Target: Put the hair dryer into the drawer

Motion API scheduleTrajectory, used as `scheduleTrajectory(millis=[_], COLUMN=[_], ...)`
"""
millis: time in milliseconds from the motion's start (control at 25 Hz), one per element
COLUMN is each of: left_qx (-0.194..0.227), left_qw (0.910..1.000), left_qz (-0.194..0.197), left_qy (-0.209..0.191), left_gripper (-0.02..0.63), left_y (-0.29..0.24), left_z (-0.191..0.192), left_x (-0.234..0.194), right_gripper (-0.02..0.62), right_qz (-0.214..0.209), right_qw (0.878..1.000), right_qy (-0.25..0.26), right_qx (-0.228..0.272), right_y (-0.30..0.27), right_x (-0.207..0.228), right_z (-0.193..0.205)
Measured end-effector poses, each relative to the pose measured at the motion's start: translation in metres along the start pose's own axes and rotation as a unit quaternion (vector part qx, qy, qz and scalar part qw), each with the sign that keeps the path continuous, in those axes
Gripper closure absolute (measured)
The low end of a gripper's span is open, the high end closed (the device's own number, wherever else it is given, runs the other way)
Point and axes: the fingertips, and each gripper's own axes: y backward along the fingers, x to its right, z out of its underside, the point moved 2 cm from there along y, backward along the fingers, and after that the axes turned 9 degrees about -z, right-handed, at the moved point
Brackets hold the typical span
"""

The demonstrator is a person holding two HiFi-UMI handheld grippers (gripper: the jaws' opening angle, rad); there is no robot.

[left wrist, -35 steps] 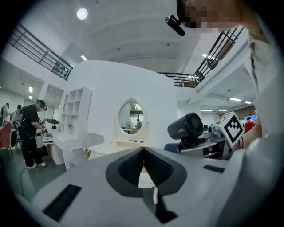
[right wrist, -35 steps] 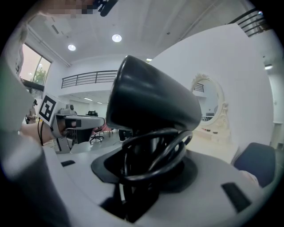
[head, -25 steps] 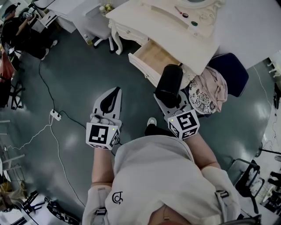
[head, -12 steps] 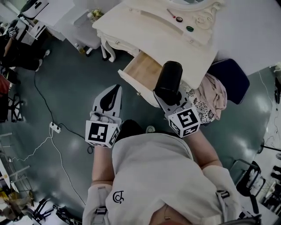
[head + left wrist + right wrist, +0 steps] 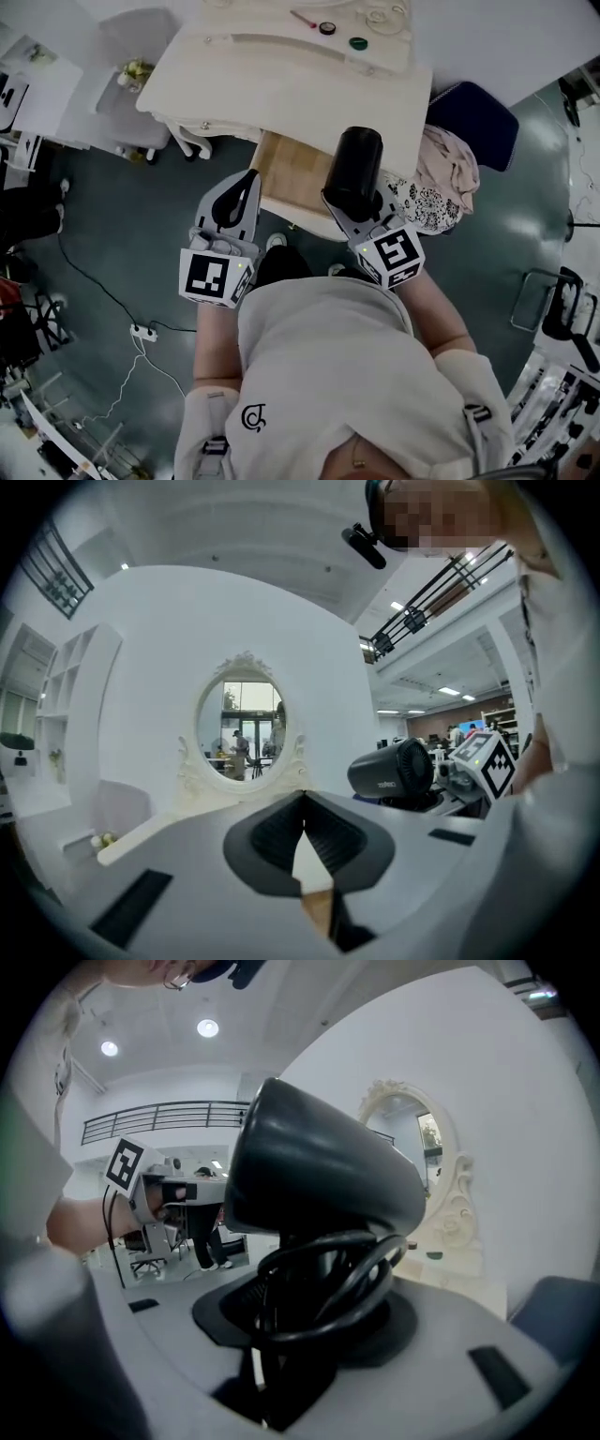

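- Clamped in the right gripper (image 5: 309, 1330): a matte black hair dryer (image 5: 353, 172), fat and barrel-shaped, smooth-skinned, flaring toward its round end.
- Glossy black cord (image 5: 373, 1290) wound in loose loops around the handle, right between the pads.
- Right gripper jaws partway apart, pressed against the cord-wrapped handle, with the barrel riding above them.
- In the head view, hair dryer held up over the right front part of the open drawer (image 5: 291, 169), close to the tabletop (image 5: 281, 80) edge, not lying inside.
- Drawer shallow and rectangular, pale wood-grain bottom, cream-painted front, pulled out from under the tabletop.
- Tabletop smooth and cream-coloured, with a curved, moulded front edge and a scrolled leg at its left.
- Left gripper (image 5: 303, 810) a pale grey plastic shell with black ribbed pads, tips pressed together, nothing between them.
- In the head view, left gripper pointed at the drawer's left front corner; contact impossible to judge from that view.
- Oval mirror (image 5: 241, 726) in a carved white frame standing at the back of the tabletop.
- Soft floral cloth (image 5: 436, 183), crumpled, draped beside the drawer against a dark blue padded chair (image 5: 480, 120).
- Underfoot, a dark green floor (image 5: 112, 234) with a dull sheen.
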Motion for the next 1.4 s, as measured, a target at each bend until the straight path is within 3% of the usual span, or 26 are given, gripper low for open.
scheduleTrajectory(millis=[280,440,560,720,960,1160,1400], left_qx=[0.0,0.013,0.014,0.015,-0.019,-0.046,-0.075], left_qw=[0.9945,0.9892,0.9855,0.9861,0.9825,0.984,0.9797], left_qz=[0.104,0.145,0.168,0.164,0.181,0.165,0.177], left_qy=[0.013,0.016,0.021,0.021,0.04,0.051,0.056], left_gripper=[0.592,0.592,0.592,0.594,0.594,0.594,0.594], left_y=[-0.056,-0.073,-0.08,-0.085,-0.087,-0.086,-0.082], left_z=[0.009,0.018,0.03,0.046,0.088,0.121,0.145], left_x=[-0.047,-0.067,-0.075,-0.082,-0.093,-0.103,-0.103], right_gripper=[0.394,0.396,0.396,0.396,0.394,0.394,0.393], right_qz=[0.095,0.106,0.095,0.068,0.036,-0.013,-0.069], right_qw=[0.995,0.994,0.993,0.989,0.971,0.949,0.91], right_qy=[-0.027,-0.019,-0.018,0.001,0.042,0.036,0.015], right_qx=[-0.014,-0.037,-0.071,-0.128,-0.232,-0.312,-0.407], right_y=[-0.047,-0.079,-0.1,-0.124,-0.151,-0.167,-0.18], right_x=[0.02,0.026,0.021,0.017,0.014,0.016,0.026], right_z=[0.007,0.021,0.041,0.081,0.157,0.219,0.282])
